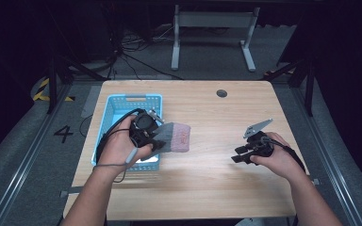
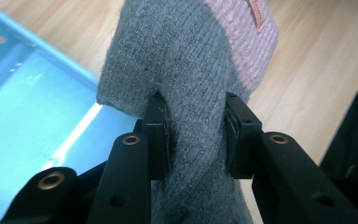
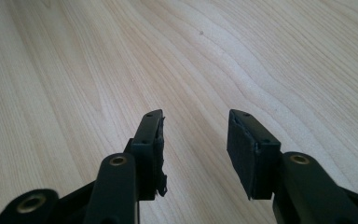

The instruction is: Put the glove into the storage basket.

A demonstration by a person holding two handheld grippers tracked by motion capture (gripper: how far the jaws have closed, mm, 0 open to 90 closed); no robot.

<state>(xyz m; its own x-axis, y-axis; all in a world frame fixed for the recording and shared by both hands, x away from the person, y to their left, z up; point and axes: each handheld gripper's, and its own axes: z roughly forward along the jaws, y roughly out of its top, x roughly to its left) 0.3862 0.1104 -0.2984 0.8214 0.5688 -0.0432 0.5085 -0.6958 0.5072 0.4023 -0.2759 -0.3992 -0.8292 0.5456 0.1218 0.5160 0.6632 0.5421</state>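
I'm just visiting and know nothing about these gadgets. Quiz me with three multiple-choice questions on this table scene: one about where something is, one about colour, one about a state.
1. Where is the basket?
A. on the table's left side
B. on the table's right side
C. on the floor

2. What colours is the knitted cloth?
A. green and white
B. grey and pink
C. all black

3. What is the right gripper doing?
A. clamping the cloth
B. gripping the basket
C. open, holding nothing

Answers: 1 A, the blue basket sits at the left edge in the high view. 2 B, the left gripper view shows grey knit with a pink band. 3 C, its jaws stand apart over bare wood.
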